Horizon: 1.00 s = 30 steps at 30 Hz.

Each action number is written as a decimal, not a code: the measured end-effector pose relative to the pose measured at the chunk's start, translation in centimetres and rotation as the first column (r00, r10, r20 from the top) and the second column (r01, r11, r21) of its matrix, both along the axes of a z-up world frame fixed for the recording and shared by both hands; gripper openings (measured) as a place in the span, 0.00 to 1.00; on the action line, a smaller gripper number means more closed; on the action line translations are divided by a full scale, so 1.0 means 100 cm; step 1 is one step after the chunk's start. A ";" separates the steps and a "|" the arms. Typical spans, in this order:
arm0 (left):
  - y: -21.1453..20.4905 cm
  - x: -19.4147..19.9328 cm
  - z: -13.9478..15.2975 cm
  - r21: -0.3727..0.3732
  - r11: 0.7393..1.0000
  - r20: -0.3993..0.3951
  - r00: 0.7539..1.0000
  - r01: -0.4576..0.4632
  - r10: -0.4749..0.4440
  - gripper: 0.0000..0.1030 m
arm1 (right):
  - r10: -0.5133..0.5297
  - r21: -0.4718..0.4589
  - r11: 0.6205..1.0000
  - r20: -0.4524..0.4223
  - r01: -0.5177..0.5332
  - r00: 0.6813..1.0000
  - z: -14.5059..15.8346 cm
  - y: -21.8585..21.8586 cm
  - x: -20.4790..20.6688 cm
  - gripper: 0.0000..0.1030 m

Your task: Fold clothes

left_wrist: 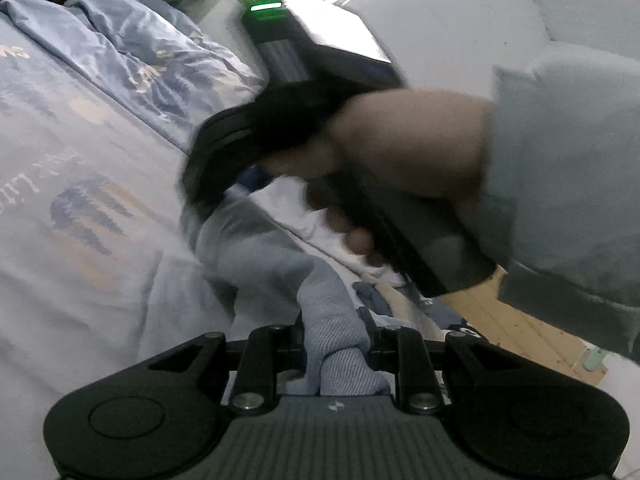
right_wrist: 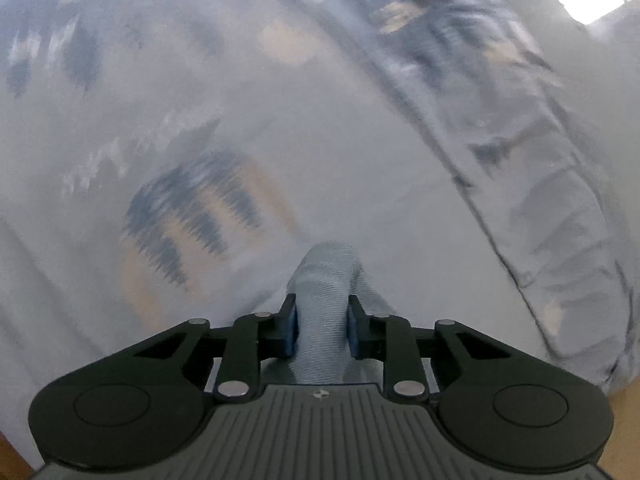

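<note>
Motion-blurred bedsheet print (right_wrist: 192, 208); garment (left_wrist: 340, 344) beyond hand (left_wrist: 400, 152) hidden.

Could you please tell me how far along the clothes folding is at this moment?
Early stage. Done: both grippers have hold of the light blue garment, the left gripper and the right gripper each pinching a bunch of it. In hand: it hangs rumpled over the printed bedsheet. Left: no neat fold shows yet, so spreading and folding remain.

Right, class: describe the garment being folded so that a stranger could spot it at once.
Start at the printed bedsheet with its dark tree shapes. On it lies a pale blue-grey twill garment, bunched between both grippers' pads. Unlike the smooth patterned sheet and quilt, it is plain and ribbed.
</note>
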<state>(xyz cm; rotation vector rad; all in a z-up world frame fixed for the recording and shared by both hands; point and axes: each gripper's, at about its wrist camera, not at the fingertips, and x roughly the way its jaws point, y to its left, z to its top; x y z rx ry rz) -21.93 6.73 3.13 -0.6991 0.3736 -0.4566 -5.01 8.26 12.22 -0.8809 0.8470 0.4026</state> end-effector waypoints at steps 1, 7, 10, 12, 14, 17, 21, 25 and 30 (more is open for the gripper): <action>-0.002 0.000 0.004 0.000 1.000 0.009 1.000 0.012 -0.012 0.18 | -0.014 0.053 0.999 0.008 0.013 1.000 0.014 -0.014 0.001 0.22; -0.018 0.007 0.023 -0.033 0.997 0.027 0.997 0.076 -0.075 0.18 | -0.136 0.301 0.945 0.021 0.124 0.990 0.081 -0.115 0.003 0.20; -0.033 0.016 0.029 -0.055 0.992 0.026 0.993 0.116 -0.115 0.18 | -0.177 0.360 0.920 0.029 0.155 0.984 0.098 -0.160 -0.006 0.20; -0.047 0.020 0.031 -0.066 0.987 0.018 0.990 0.144 -0.143 0.18 | -0.204 0.393 0.903 0.030 0.176 0.978 0.106 -0.189 -0.011 0.20; -0.062 0.025 0.032 -0.079 0.982 0.008 0.985 0.171 -0.171 0.18 | -0.223 0.425 0.885 0.031 0.189 0.974 0.110 -0.216 -0.011 0.19; -0.089 0.034 0.035 -0.063 0.976 -0.003 0.978 0.208 -0.209 0.18 | -0.255 0.466 0.859 0.031 0.212 0.966 0.113 -0.256 -0.012 0.19; -0.133 0.042 0.037 -0.056 0.967 -0.025 0.967 0.250 -0.252 0.18 | -0.306 0.497 0.829 0.019 0.256 0.952 0.105 -0.306 -0.007 0.19; -0.176 0.056 0.037 -0.050 0.958 -0.036 0.959 0.281 -0.283 0.18 | -0.341 0.514 0.808 0.011 0.287 0.940 0.099 -0.351 0.001 0.19; -0.226 0.076 0.029 -0.026 0.952 -0.064 0.950 0.304 -0.305 0.19 | -0.356 0.519 0.798 -0.004 0.306 0.934 0.089 -0.389 0.019 0.20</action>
